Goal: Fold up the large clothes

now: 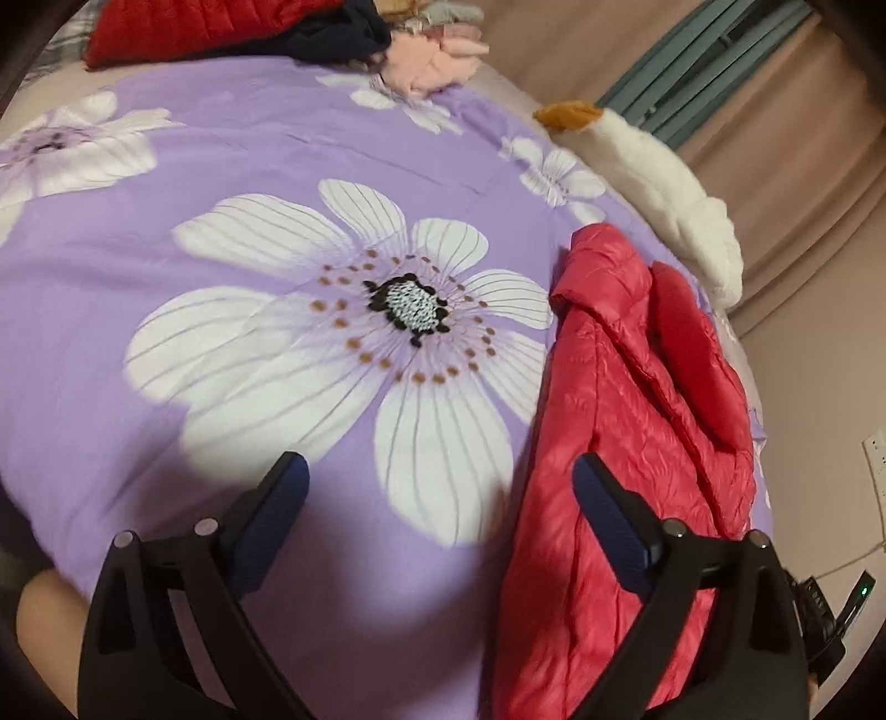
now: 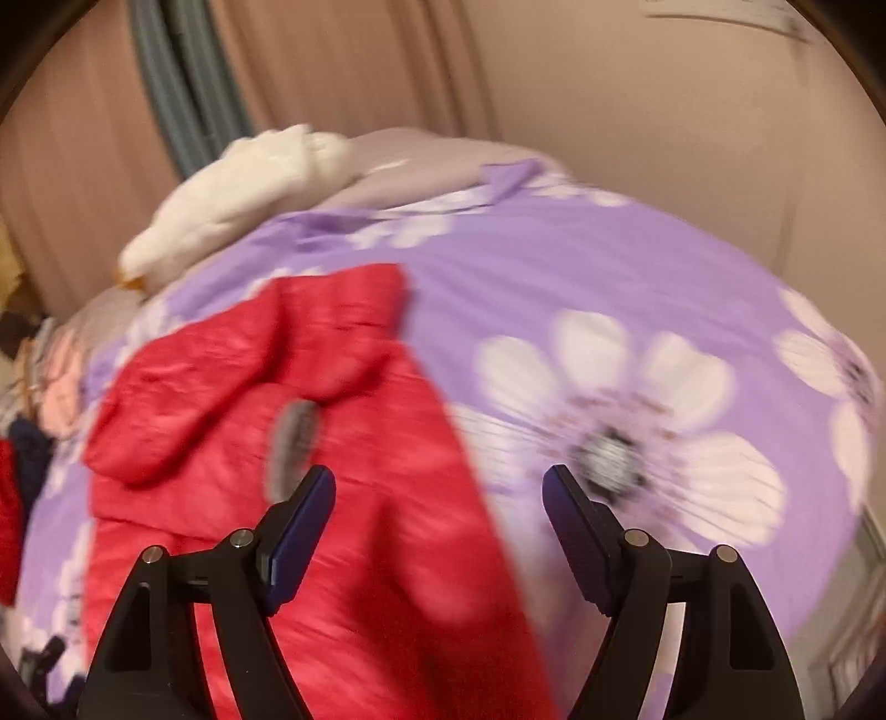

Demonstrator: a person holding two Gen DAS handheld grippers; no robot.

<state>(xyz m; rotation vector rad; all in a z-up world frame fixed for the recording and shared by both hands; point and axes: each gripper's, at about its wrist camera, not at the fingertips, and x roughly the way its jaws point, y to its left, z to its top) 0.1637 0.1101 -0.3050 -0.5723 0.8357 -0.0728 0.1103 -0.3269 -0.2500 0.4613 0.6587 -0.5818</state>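
Both spread grippers (image 1: 440, 476) (image 2: 440, 487) seemingly hover over jacket (image 1: 620, 399).

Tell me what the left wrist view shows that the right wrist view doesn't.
Only the left wrist view: the open left gripper and a wall socket. Only the right wrist view: the open right gripper and a grey label on the jacket. Both: the red jacket, floral quilt, white plush, clothes pile.

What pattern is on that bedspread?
The bedspread is purple with big white flowers, clearest in the left wrist view.
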